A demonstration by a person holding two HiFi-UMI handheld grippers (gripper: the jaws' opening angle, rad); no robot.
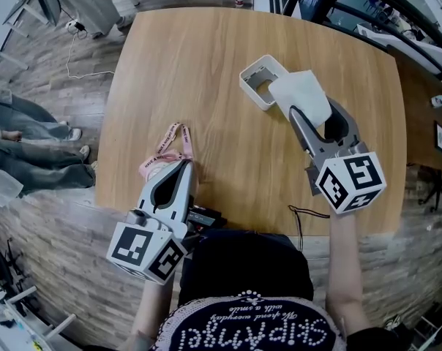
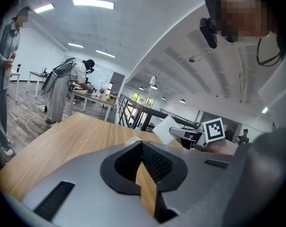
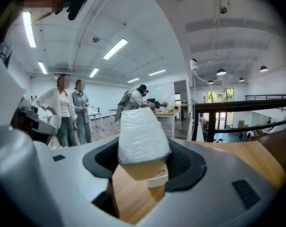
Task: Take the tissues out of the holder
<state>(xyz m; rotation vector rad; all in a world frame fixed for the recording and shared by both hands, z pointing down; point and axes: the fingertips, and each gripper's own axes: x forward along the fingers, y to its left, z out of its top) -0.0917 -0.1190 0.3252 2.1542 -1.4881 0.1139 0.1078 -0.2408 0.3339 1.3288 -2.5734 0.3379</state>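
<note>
White tissues, soft oblong pack, surface finely crinkled. Out of holder, just right of it, held above table. Holder: white box, open top, stands on table.

Right gripper: jaws spread wide, pressing pack's two sides; pack fills gap, sticks out past tips.

Left gripper: well apart from holder, near-left of it, resting on table. Jaws pressed together at tips, nothing between. Pink lanyard just past tips, on holder side.
</note>
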